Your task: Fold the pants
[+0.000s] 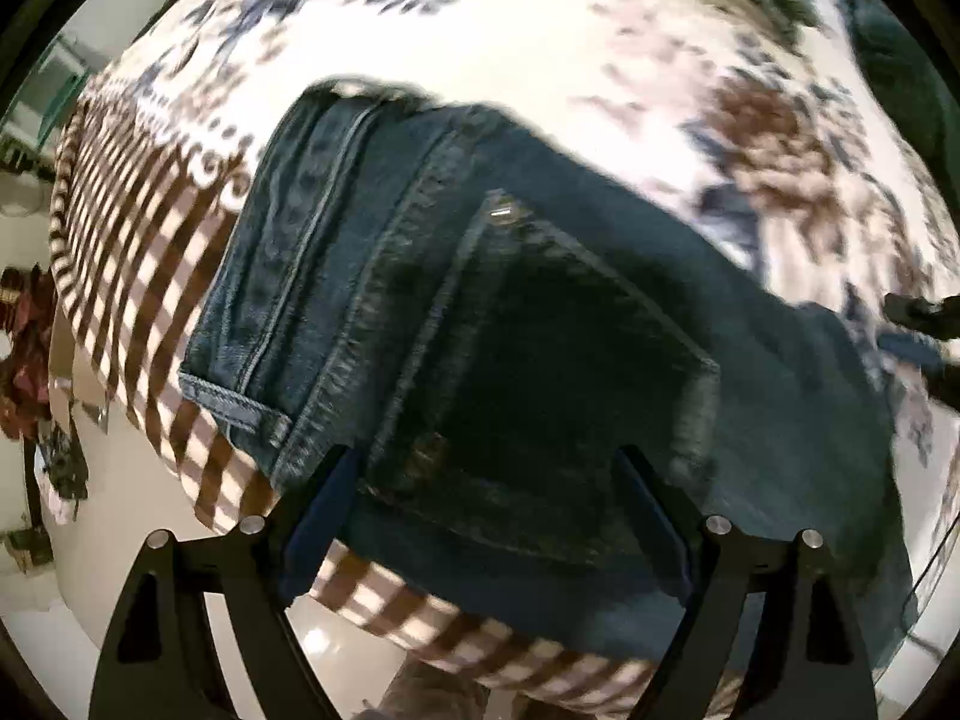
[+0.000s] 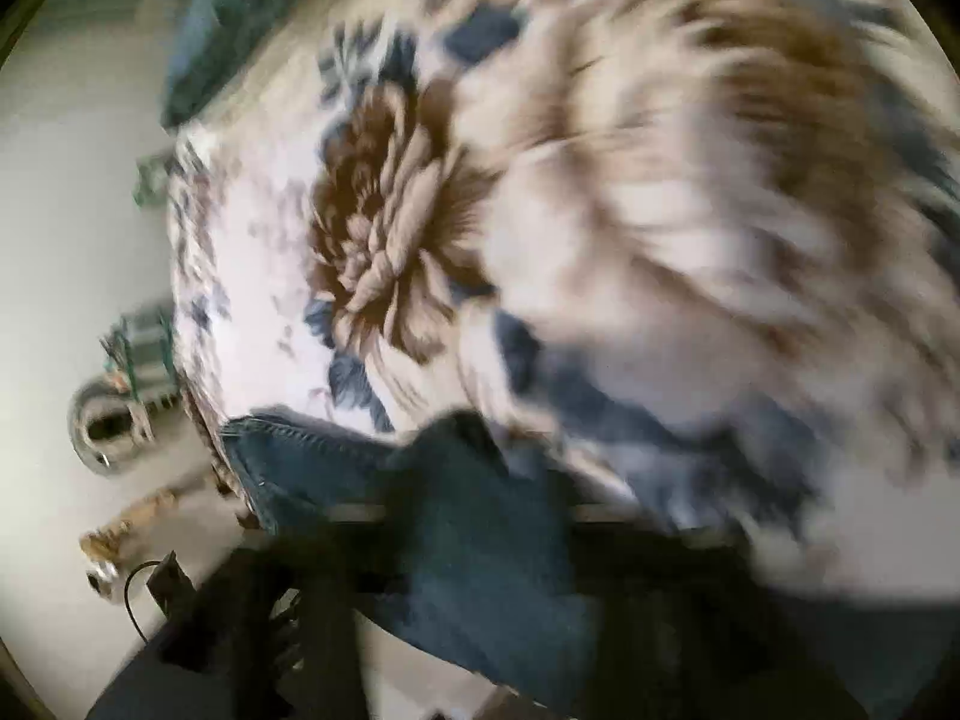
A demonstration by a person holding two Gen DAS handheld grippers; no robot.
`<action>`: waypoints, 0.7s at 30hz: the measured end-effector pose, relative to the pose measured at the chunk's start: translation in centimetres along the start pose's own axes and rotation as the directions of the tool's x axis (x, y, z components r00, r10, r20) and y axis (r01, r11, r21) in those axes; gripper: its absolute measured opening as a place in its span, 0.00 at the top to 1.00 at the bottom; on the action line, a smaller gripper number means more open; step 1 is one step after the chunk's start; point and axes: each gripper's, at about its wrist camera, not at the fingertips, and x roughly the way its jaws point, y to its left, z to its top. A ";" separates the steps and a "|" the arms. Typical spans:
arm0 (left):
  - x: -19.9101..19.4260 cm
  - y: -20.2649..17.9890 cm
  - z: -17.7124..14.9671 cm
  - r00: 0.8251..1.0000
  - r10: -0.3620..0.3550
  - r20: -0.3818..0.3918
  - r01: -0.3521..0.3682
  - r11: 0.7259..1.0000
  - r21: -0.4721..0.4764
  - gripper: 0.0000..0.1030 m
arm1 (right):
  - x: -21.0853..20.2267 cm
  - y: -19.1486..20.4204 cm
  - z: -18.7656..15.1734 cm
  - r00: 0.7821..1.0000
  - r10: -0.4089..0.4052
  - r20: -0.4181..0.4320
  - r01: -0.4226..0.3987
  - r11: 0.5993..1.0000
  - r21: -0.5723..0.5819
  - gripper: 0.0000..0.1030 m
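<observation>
left gripper [image 1: 489, 480]: fingers apart over jeans [image 1: 540, 330] | floral bedspread [image 1: 540, 60] beneath, edges blurred

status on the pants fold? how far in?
Done: jeans lie on the floral bedspread in at least two layers, back pocket up. In hand: left hand-held gripper open over the pocket end; right view is blurred, denim at the right hand-held gripper, grip unclear. Left: can't tell how many folds remain.

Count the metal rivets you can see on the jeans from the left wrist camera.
1. A single rivet sits at the pocket's top corner on the jeans, ahead of the left claw; others may be hidden in shadow.
</observation>
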 end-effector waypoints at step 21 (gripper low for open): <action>4.2 -22.6 -9.9 0.987 -0.101 -0.129 0.127 0.967 0.221 0.16 | -22.3 -46.2 -36.3 0.726 -0.200 0.658 -0.453 0.581 0.676 0.12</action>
